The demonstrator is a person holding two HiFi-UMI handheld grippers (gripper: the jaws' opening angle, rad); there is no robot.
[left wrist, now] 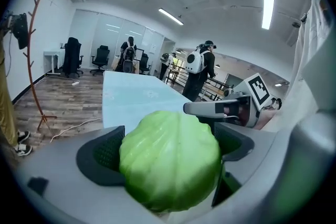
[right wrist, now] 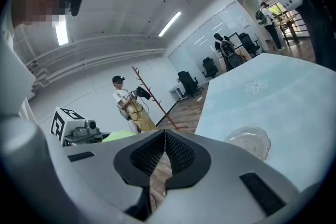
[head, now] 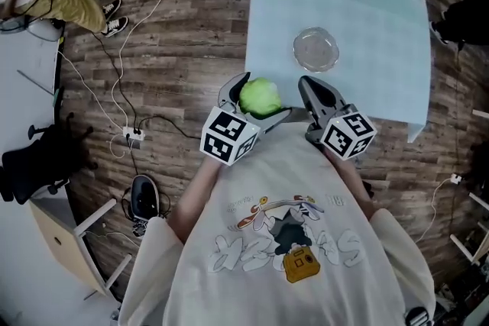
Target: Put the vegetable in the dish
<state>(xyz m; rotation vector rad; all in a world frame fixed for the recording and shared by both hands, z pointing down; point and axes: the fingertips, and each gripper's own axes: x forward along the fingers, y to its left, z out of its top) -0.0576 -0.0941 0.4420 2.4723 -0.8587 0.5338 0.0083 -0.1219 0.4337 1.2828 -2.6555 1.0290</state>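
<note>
A round green cabbage (head: 260, 96) sits between the jaws of my left gripper (head: 257, 101), held at the near edge of the table. In the left gripper view the cabbage (left wrist: 170, 160) fills the gap between both pads, with the left gripper (left wrist: 169, 150) shut on it. A clear glass dish (head: 315, 49) lies on the pale blue tablecloth (head: 367, 19), beyond and to the right of the cabbage. My right gripper (head: 312, 94) is beside the left one, shut and holding nothing; its pads (right wrist: 178, 155) touch. The dish (right wrist: 248, 140) shows right of its jaws.
Cables and a power strip (head: 134, 135) lie on the wooden floor left of the table. A dark object (head: 142, 198) and a wooden stand (head: 72, 240) are at lower left. Other people stand in the room, one at far left (head: 65, 0).
</note>
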